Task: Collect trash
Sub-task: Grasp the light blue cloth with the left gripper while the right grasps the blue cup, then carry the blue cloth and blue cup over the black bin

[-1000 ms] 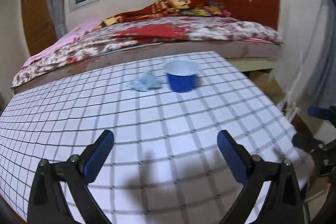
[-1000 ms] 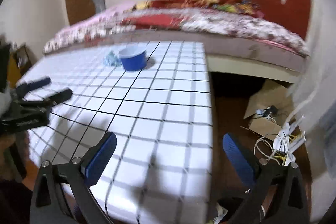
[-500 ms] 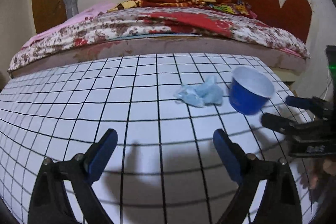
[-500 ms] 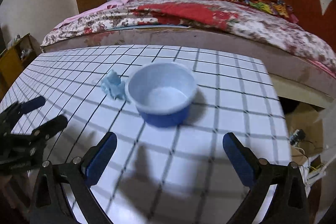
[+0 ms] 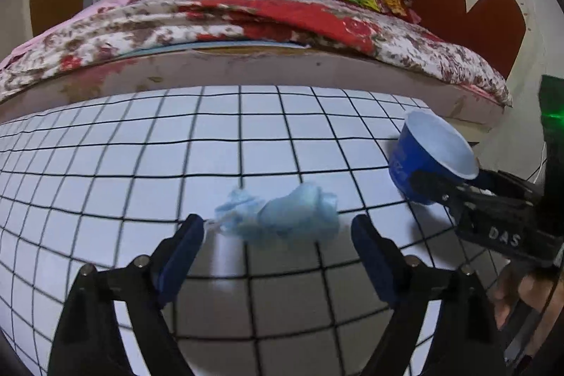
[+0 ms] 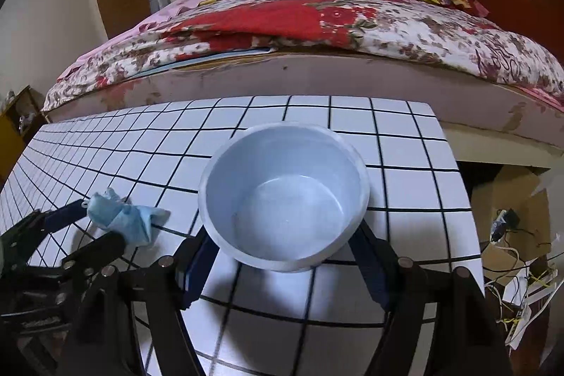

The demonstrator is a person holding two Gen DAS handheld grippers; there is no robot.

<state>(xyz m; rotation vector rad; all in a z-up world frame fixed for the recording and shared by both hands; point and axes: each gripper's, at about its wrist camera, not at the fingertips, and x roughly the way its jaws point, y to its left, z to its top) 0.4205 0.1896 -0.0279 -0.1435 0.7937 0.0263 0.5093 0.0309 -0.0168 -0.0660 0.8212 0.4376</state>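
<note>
A crumpled light-blue tissue (image 5: 282,217) lies on the checked tablecloth (image 5: 141,147). My left gripper (image 5: 278,242) is open, its blue pads on either side of the tissue's near edge. A blue cup with a white inside (image 6: 285,196) stands to the tissue's right; it also shows in the left wrist view (image 5: 430,157). My right gripper (image 6: 282,266) is open with its pads on either side of the cup's base; whether they touch it is unclear. The tissue also shows in the right wrist view (image 6: 123,217), between the left gripper's fingers.
A bed (image 6: 317,23) with floral and red blankets runs along the table's far edge. The table's right edge (image 6: 454,185) drops to a floor with a cardboard box (image 6: 518,196) and cables (image 6: 521,270).
Both grippers have moved forward over the table. The left one now straddles the tissue. The right one now straddles the cup, which was well ahead of it before.
</note>
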